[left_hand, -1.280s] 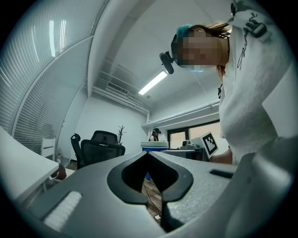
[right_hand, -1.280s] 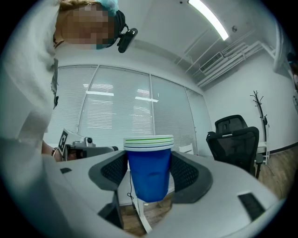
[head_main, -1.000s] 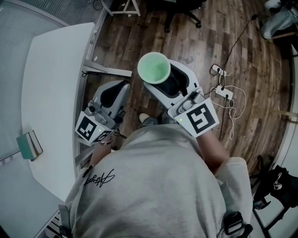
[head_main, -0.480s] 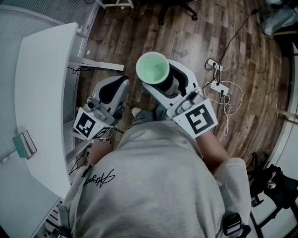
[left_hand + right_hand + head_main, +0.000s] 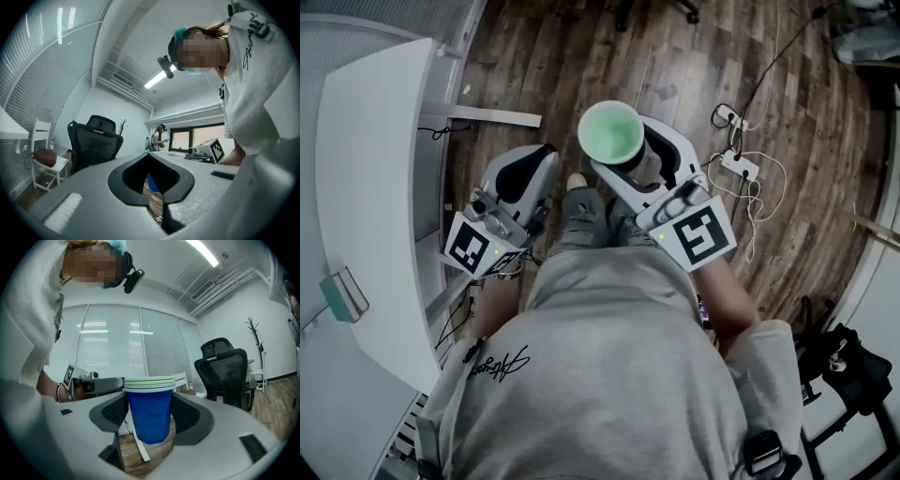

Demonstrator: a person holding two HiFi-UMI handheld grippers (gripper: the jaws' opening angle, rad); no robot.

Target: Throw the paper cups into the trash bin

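A stack of blue paper cups (image 5: 610, 134) with a green inside stands upright between the jaws of my right gripper (image 5: 628, 155), which is shut on it. In the right gripper view the cups (image 5: 149, 404) fill the middle of the right gripper (image 5: 150, 414), both pads pressed against the sides. My left gripper (image 5: 525, 178) hangs beside it, lower left, over the wooden floor. In the left gripper view the left gripper (image 5: 152, 180) is shut with nothing held. No trash bin shows in the head view.
A white table (image 5: 366, 187) runs down the left, with a small teal thing (image 5: 339, 297) near its edge. A power strip with cables (image 5: 739, 164) lies on the floor at right. A black bag (image 5: 853, 361) sits at lower right. A black office chair (image 5: 225, 371) stands nearby.
The table has slid leftward in the head view as the person moves away from it. Both grippers keep their pose, and the cups stay held.
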